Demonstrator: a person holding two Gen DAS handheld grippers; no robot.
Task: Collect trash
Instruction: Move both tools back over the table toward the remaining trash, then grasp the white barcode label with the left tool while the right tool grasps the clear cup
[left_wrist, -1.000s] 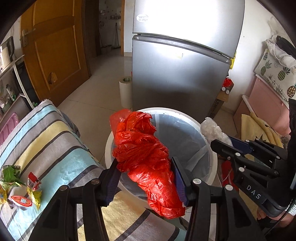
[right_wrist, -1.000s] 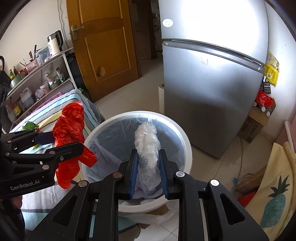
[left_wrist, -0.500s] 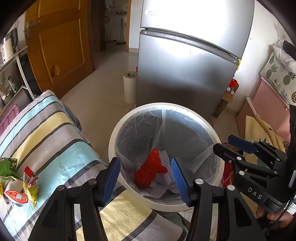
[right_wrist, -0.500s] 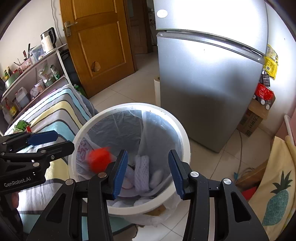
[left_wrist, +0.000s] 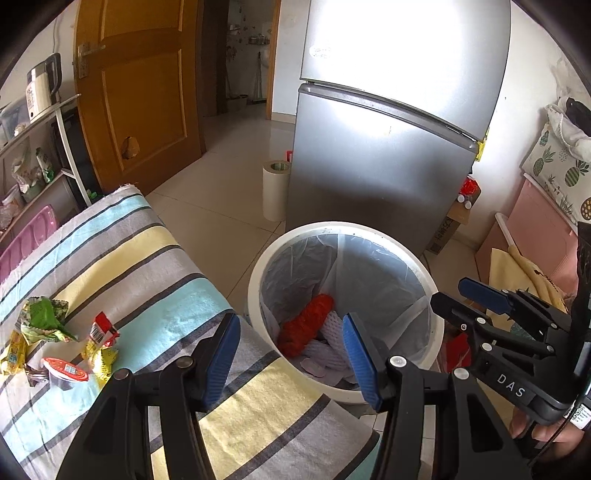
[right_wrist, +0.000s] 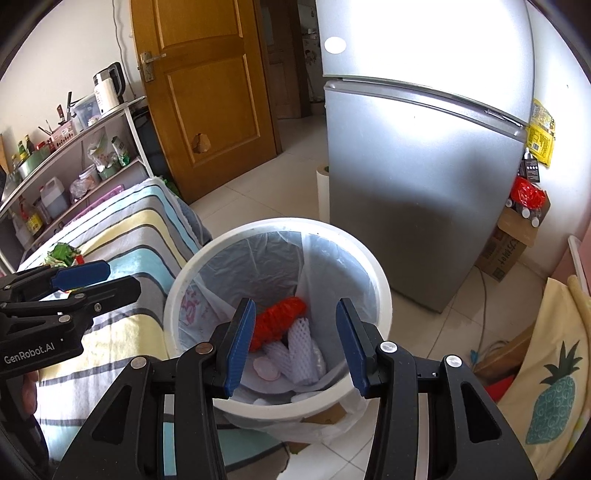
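1. The left claw (left_wrist: 290, 354) stands wide open and holds nothing, poised over the near rim of the white bin (left_wrist: 255, 295).
2. The right claw (right_wrist: 297, 345) is likewise spread wide and empty, directly above the bin's mouth.
3. Inside the bin, which has a clear liner, a crumpled red plastic bag (right_wrist: 280, 319) lies beside white foam fruit netting (right_wrist: 301, 347).
4. Left of the bin, on the striped cloth-covered table (left_wrist: 155, 258), lie more scraps: a green wrapper (left_wrist: 42, 319), yellow-and-red snack packets (left_wrist: 101, 341) and a red-lidded cup (left_wrist: 64, 371).
5. A silver fridge (right_wrist: 424, 177) stands behind the bin.
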